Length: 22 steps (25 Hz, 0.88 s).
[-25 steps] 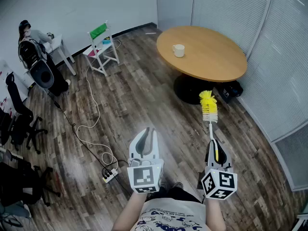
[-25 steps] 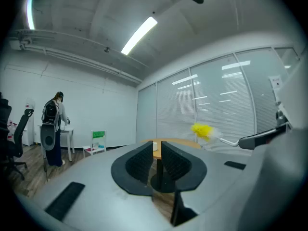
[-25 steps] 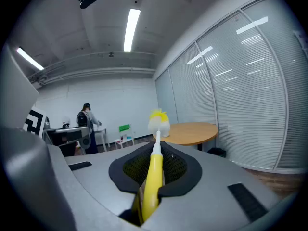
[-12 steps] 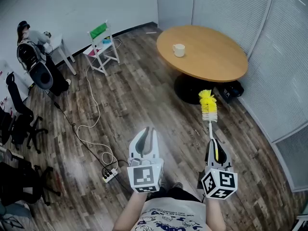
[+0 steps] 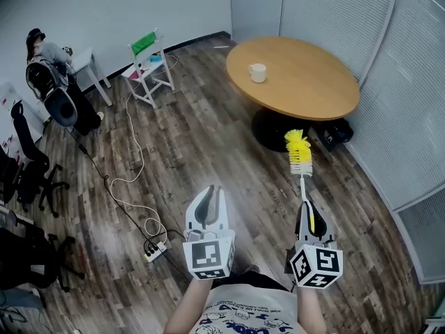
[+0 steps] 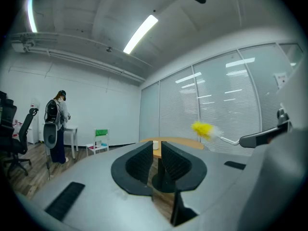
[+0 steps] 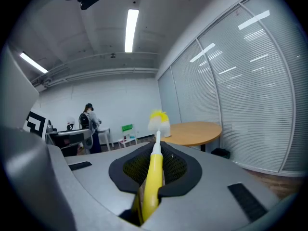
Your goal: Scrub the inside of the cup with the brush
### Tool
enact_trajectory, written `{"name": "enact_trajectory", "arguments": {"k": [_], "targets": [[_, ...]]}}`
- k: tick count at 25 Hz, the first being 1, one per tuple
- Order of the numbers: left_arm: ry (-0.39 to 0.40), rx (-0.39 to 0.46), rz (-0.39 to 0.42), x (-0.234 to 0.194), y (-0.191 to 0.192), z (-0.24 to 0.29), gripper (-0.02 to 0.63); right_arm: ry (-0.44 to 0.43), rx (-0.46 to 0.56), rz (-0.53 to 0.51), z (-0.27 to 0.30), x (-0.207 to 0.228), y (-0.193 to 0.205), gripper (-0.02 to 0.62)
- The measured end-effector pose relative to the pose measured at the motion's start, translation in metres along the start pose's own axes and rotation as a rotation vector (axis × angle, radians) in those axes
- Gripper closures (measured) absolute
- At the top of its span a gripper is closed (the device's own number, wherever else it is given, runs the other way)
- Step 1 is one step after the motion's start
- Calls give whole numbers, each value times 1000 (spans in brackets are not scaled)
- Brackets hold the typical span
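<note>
A white cup [image 5: 258, 73] stands on the round wooden table [image 5: 306, 82], far ahead of both grippers. My right gripper [image 5: 308, 213] is shut on the yellow handle of the brush [image 5: 300, 153], whose yellow and white bristle head points toward the table. In the right gripper view the brush [image 7: 157, 129] runs straight out between the jaws of the right gripper [image 7: 156, 154]. My left gripper [image 5: 211, 199] is held beside it, empty, its jaws drawn together to a thin slit. Through that slit in the left gripper view the left gripper [image 6: 157, 152] frames the cup [image 6: 156, 145]; the brush [image 6: 204, 129] shows at right.
A black bag [image 5: 335, 132] lies on the floor by the table's base. A white folding chair [image 5: 147, 65] stands at the back, a cable runs to a power strip [image 5: 154, 252], office chairs [image 5: 31, 176] line the left, and a person [image 5: 52, 61] stands far left. Blinds cover the glass walls at right.
Hardly anything differs. Both grippers keep their places and the brush stays held; the view has drifted slightly and the far person has shifted a little.
</note>
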<state>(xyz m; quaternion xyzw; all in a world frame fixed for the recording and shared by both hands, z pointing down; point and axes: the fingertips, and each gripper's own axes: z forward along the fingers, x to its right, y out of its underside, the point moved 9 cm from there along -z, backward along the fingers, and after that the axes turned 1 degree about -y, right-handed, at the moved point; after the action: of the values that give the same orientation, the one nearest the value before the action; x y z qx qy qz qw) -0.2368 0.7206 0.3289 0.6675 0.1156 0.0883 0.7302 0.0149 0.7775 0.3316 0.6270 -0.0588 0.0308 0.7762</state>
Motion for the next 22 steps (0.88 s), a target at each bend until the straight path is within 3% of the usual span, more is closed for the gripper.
{"name": "enact_trajectory", "arguments": {"k": [13, 22], "targets": [[-37, -22, 18, 19, 1, 15, 548, -37, -20, 15, 23, 25, 1, 549], [-53, -25, 4, 5, 5, 69, 548, -34, -27, 12, 74, 31, -7, 549]]}}
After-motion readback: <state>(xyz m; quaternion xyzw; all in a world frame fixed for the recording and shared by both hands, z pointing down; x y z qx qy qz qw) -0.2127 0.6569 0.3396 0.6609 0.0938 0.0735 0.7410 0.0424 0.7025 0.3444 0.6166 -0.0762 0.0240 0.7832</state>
